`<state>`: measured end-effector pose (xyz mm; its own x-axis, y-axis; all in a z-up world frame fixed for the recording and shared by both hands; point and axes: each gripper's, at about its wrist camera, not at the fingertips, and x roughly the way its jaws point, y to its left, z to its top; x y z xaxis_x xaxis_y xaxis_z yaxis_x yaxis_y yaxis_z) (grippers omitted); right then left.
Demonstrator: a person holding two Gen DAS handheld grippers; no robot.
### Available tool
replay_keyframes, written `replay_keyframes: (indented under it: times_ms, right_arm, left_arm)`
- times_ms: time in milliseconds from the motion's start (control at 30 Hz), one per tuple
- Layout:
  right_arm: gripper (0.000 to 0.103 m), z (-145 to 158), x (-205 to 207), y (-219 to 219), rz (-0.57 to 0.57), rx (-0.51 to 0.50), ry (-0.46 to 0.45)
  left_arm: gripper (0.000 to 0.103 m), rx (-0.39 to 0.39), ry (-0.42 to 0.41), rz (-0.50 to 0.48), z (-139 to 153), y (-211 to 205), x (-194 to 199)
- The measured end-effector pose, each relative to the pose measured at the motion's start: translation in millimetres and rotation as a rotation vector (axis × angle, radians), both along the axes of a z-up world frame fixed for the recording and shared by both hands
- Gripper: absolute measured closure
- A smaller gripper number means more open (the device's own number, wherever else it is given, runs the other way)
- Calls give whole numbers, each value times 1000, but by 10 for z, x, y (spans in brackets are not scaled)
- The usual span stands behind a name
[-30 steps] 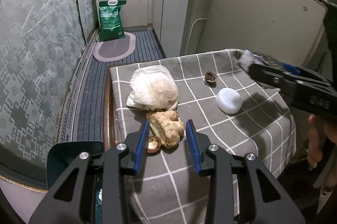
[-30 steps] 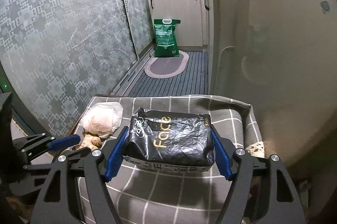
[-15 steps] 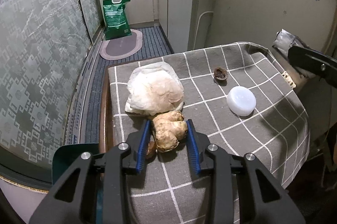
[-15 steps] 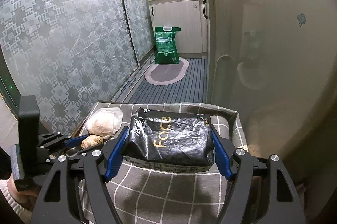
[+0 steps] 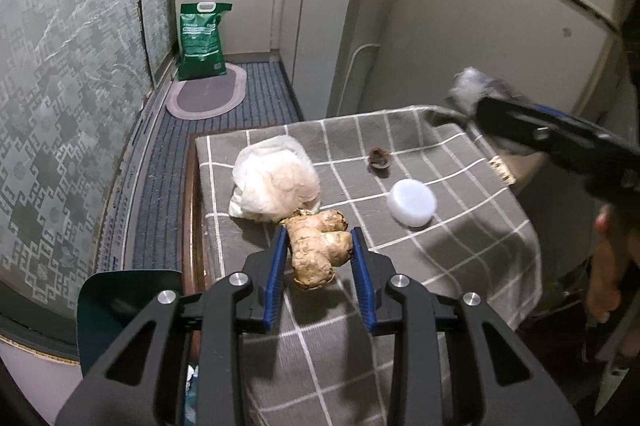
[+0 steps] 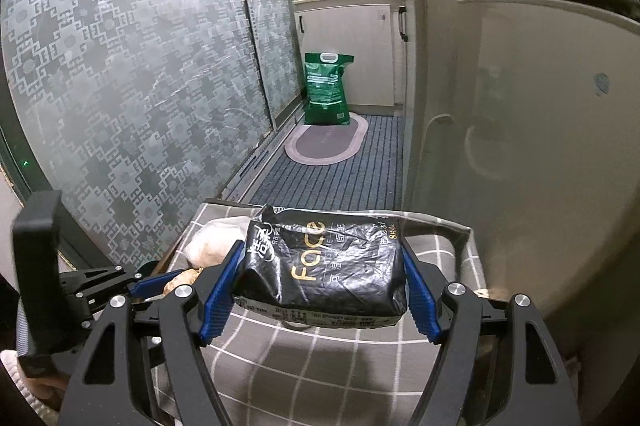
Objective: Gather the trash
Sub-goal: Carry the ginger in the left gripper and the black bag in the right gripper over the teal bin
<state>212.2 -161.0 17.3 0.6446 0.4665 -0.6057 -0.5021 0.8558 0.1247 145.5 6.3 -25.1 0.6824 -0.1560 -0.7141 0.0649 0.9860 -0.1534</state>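
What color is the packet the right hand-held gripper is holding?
The packet is glossy black with gold "Face" lettering, seen best in the right wrist view.

Grey cloth (image 5: 460,246) checked with white lines; tan ginger (image 5: 318,246); black packet (image 6: 324,266) lettered in gold; green sack (image 5: 200,40); blue finger pads (image 6: 218,292).

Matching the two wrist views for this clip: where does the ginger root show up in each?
Left wrist view: the ginger root sits low centre, between the left gripper fingers, just in front of the white plastic bag.
Right wrist view: only a sliver of it shows at lower left, beside the black tissue pack.
Shared landmark: the green sack standing on the floor by the cabinets.
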Motion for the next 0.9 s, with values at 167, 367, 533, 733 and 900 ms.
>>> replay_keyframes:
  times_ms: [167, 367, 533, 733, 900]
  right_arm:
    - [29, 55, -12, 210, 24, 9, -2]
    - [29, 78, -77, 538, 73, -3, -3]
    - [29, 62, -131, 846, 118, -24, 4]
    - [29, 59, -190, 1178, 163, -34, 8]
    - [29, 75, -246, 1445, 204, -31, 11]
  left_arm:
    - [70, -41, -26, -11, 87, 100, -119]
    - [70, -74, -61, 22, 203, 357, -246]
    - [70, -80, -64, 52, 204, 599, -349]
    - [70, -86, -51, 100, 135, 933, -502]
    - [70, -69, 1, 135, -26, 1170, -587]
